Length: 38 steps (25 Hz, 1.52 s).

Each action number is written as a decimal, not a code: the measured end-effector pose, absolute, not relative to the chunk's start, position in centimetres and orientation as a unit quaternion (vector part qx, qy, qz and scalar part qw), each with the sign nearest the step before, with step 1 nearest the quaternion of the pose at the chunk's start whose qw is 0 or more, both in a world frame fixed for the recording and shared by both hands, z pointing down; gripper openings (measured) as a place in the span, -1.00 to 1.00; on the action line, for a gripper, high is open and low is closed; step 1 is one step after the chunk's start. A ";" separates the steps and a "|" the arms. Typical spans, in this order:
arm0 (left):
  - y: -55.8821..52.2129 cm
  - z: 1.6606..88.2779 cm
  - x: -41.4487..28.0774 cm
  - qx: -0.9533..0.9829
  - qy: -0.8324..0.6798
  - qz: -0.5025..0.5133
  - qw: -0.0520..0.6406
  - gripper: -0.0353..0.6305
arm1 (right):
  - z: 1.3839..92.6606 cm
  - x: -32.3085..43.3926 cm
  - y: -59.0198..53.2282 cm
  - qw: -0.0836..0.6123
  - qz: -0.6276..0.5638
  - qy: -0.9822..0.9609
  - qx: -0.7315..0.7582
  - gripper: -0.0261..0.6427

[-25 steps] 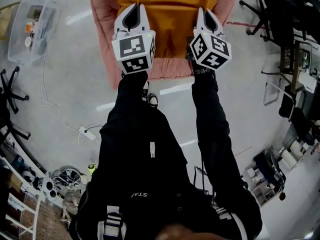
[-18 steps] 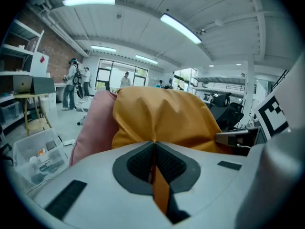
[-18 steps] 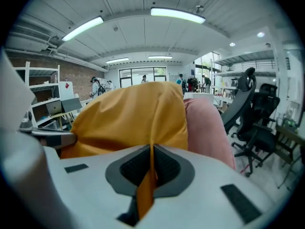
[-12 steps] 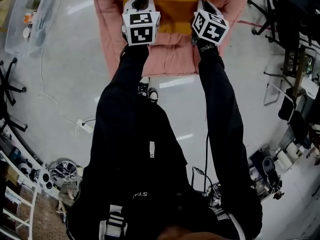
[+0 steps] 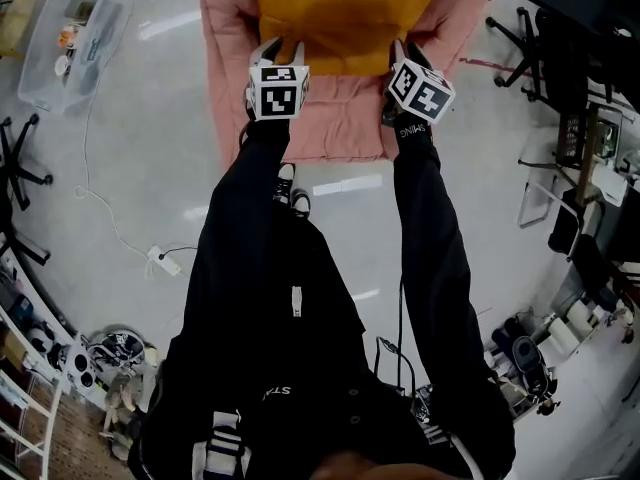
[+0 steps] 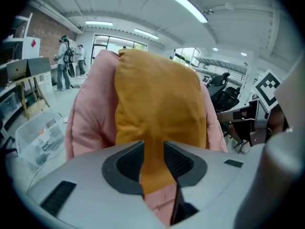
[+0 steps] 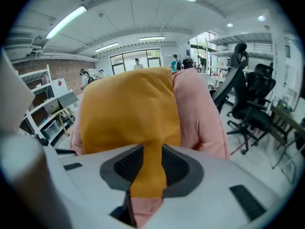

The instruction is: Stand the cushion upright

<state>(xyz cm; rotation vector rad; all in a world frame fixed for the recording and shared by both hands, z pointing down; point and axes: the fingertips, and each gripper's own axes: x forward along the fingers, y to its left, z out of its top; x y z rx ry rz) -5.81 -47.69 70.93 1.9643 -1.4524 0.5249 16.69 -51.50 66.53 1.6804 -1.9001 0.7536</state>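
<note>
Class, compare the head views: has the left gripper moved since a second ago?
Yes. The left gripper has sunk toward the pink pad, shrinking against the clear floor box. Its fingers have just been opening, orange cushion fabric between them.

The orange cushion (image 5: 345, 18) runs off the head view's top edge.

White letters on the right cuff (image 5: 412, 129), just below the marker cube: they look like "SMING", small and running slantwise. On the chest of the black jacket (image 5: 300, 368), "STA" shows upside down, with the rest cut off. The left cube (image 5: 276, 96) and right cube (image 5: 421, 86) both carry black-and-white square code patterns, no letters.
</note>
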 end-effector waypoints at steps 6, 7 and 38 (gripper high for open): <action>-36.1 70.4 -5.4 0.708 -0.545 0.192 0.407 -0.87 | 63.7 14.1 -42.3 0.220 0.301 -0.705 0.604 -0.85; -34.6 69.2 -5.2 0.704 -0.546 0.180 0.418 -0.88 | 62.9 13.3 -40.5 0.214 0.303 -0.709 0.600 -0.88; -12.3 24.2 5.3 0.819 -0.559 0.031 0.126 -0.89 | 22.9 14.7 -10.5 0.046 0.088 -0.828 0.552 -0.88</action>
